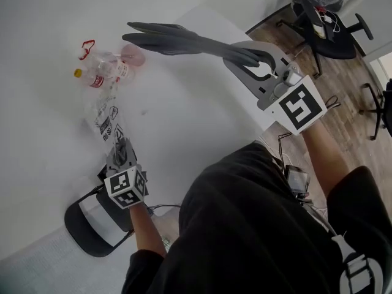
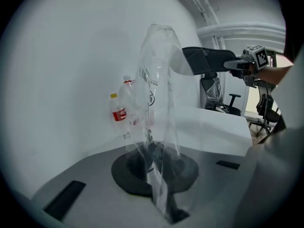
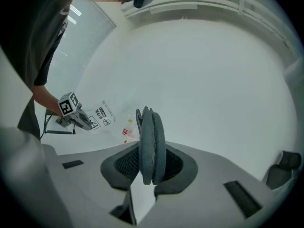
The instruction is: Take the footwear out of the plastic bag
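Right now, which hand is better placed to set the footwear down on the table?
Right: the right gripper grips the grey footwear, already outside the plastic bag that the left gripper pinches.

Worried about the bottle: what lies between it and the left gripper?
The clear bag, pinched by the left gripper, reaching toward the bottle; head view shows it.

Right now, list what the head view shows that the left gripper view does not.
Only the head view: the black chair beside the person, and the left gripper's marker cube. Only the left gripper view: that gripper's tongs shut on the plastic bag's edge, seen close up. Both: the bag, the bottle, and the right gripper holding the grey footwear clear of the bag.
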The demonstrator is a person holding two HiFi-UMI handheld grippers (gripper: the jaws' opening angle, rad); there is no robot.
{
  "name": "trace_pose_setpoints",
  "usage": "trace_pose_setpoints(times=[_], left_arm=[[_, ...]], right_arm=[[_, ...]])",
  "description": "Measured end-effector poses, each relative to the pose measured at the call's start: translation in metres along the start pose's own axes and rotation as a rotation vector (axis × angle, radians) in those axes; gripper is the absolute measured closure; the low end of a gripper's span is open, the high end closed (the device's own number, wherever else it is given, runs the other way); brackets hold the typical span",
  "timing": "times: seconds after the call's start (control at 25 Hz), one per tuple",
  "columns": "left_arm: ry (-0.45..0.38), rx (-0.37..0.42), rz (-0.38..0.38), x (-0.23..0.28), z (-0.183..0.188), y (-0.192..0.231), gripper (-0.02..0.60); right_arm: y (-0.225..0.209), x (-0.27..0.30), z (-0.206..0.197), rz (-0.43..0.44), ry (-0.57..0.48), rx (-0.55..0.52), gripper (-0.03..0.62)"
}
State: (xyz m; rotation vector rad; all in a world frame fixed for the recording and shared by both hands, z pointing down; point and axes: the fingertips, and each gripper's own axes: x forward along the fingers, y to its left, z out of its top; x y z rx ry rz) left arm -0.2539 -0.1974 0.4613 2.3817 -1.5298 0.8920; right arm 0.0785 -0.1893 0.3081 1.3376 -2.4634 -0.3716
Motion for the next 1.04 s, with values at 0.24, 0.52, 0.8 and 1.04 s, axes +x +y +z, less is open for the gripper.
trace_pose_setpoints(times=[0.24,0.52,0.8,1.04], left_arm=[[0.068,-0.023,-0.082,0.011,-0.027,-0.040,0.557],[0.096,-0.030,-0.104,0.011,-0.043,-0.048,0.557],[0.107,-0.025,-0.113,0.016,-0.046,-0.053,0.557],[0.107,-0.021,-0.121,0.013,-0.042,-0.056,0.557]], right_arm=[[0.034,0.002,-0.058,0.037,0.119,0.126,0.514],[0.040,-0.004,-0.070,0.023,0.138,0.144,0.514],[0.037,-0.001,-0.073,0.029,0.130,0.133,0.514],[0.034,-0.004,-0.069,0.031,0.132,0.127,0.514]])
